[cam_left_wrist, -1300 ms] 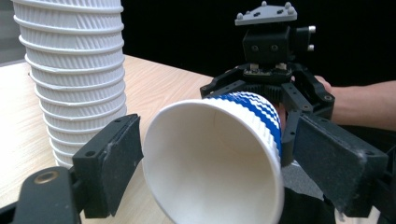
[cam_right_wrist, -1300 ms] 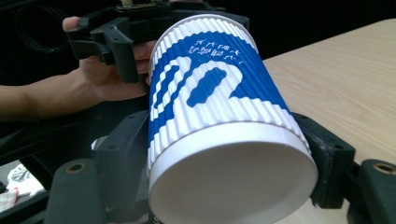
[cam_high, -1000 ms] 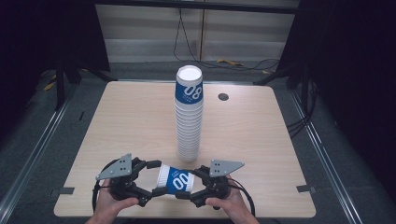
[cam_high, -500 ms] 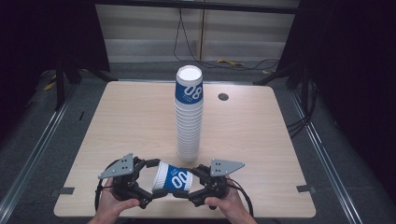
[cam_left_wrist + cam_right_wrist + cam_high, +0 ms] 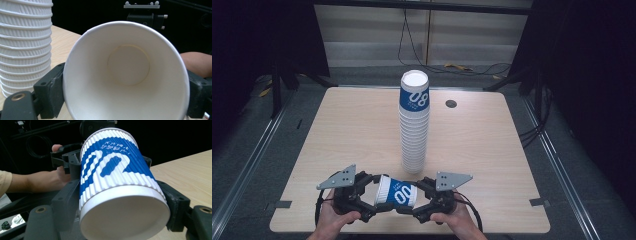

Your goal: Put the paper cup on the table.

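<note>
— Well, what did you see at the table when you stood there?

— I saw a person holding one paper cup (image 5: 396,190) between two tools, near the 6 o'clock edge of the wooden table (image 5: 342,130). The cup lay on its side in the air, not upright. It was white with a blue band and big white numbers.

— Which tool had which end?

— The left gripper (image 5: 364,192) was at the 9 o'clock end of the cup, where the open mouth was. Its two black jaws were closed against the rim from both sides; in the left gripper view I looked straight into the white inside of the cup. The right gripper (image 5: 424,196) was at the 3 o'clock end, at the base. Its jaws were also pressed on the ribbed wall, one on each side, and the flat white bottom faced its camera.

— So both were clamped on the same cup?

— Yes, both clamped on it, facing each other. The left hand (image 5: 332,222) and the right hand (image 5: 457,222) came from the 6 o'clock side.

— Was anything else on the table?

— A tall stack of cups (image 5: 414,125) stood upright near the middle, at 12 o'clock from the held cup and just behind it, but apart from it. A small dark round cap (image 5: 451,104) sat in the table toward 1 o'clock, well apart from the stack.
</note>
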Motion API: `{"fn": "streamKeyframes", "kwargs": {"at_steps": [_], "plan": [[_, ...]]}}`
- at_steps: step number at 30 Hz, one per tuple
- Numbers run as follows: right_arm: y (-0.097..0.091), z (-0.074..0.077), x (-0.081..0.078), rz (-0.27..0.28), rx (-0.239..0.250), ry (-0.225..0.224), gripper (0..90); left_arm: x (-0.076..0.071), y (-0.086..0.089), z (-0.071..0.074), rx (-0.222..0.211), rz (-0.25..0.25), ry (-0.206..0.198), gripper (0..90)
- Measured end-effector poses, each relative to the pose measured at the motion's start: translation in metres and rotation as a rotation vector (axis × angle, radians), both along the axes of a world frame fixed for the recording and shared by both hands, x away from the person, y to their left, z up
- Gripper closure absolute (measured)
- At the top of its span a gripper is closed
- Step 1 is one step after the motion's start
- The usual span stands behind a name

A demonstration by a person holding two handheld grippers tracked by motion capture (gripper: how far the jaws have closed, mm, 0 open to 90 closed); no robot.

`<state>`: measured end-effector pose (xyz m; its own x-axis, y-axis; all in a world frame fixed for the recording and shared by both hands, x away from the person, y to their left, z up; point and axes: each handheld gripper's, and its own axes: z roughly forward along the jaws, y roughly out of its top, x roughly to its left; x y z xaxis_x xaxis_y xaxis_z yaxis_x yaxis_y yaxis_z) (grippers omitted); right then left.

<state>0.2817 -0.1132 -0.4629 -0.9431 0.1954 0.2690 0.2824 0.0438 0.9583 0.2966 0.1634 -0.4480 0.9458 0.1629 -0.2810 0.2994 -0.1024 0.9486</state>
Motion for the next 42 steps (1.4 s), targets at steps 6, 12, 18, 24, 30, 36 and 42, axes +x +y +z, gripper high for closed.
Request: {"fn": "streamKeyframes", "kwargs": {"at_steps": [6,12,18,24,30,36,42], "plan": [[-0.001,0.002,0.0,0.014,-0.042,-0.028,26.7,0.002,0.0,0.001,0.04,-0.039,-0.013,15.2],[0.0,0.002,0.0,-0.006,-0.099,-0.047,22.5,0.002,-0.001,0.002,0.058,-0.036,-0.028,17.7],[0.004,-0.001,0.002,-0.016,-0.164,-0.039,18.7,0.003,0.002,0.002,0.07,-0.024,-0.018,19.0],[0.003,-0.002,0.005,-0.035,-0.199,-0.034,15.3,0.004,0.004,0.004,0.07,-0.007,-0.016,19.0],[-0.001,-0.003,0.006,-0.065,-0.223,-0.024,13.7,0.006,0.004,0.006,0.081,0.002,-0.014,18.7],[-0.004,-0.003,0.006,-0.082,-0.25,-0.017,14.1,0.007,0.005,0.006,0.088,0.008,-0.002,18.6],[-0.008,-0.003,0.006,-0.104,-0.275,-0.015,14.3,0.009,0.007,0.008,0.101,0.016,0.001,18.5]]}}
